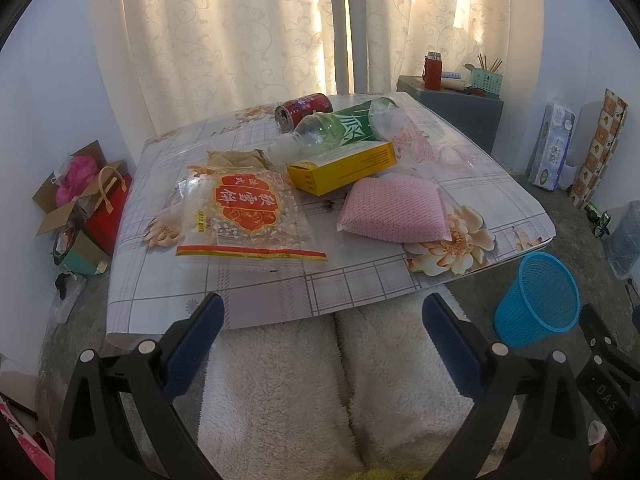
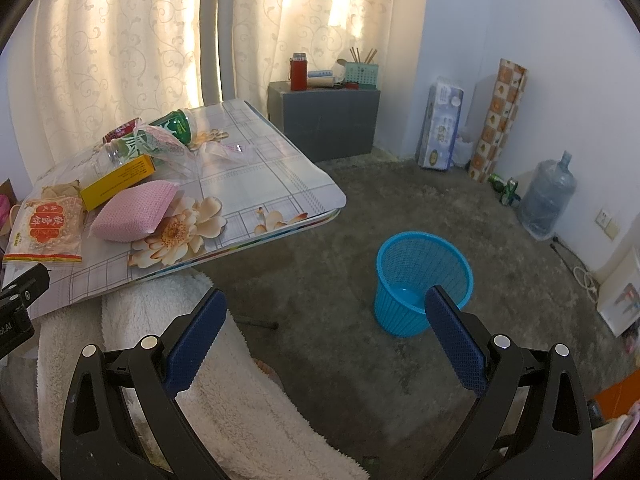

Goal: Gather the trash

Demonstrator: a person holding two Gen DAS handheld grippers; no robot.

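1. Your left tool (image 1: 322, 320) sits at the bottom of the left wrist view with its blue pads spread wide and nothing between them; it hangs over white fleecy fabric (image 1: 320, 380) just short of the bench edge.
2. Your right tool (image 2: 326, 316) fills the bottom of the right wrist view, also spread wide and empty, above the fleecy fabric and the grey floor (image 2: 340, 360).
3. The blue mesh bin (image 2: 422, 282) stands upright on the floor at centre right of that view, just past the right pad and apart from the bench.
4. The bench (image 1: 360, 280), covered in a flowered cloth, takes the middle of the left wrist view.
5. Nearest you on it lies a clear snack wrapper (image 1: 248, 216) with a red label, centre left.
6. To its right rests a pink sponge pad (image 1: 394, 208), beside a printed flower.
7. Behind these lies a yellow box (image 1: 344, 168), touching a crumpled brown paper (image 1: 236, 158) at its left.
8. Further back, a clear bottle (image 1: 332, 130) with a green label lies on its side, against the box.
9. Farthest, at upper centre, a red can (image 1: 304, 108) lies tipped over near the curtain (image 1: 224, 32).
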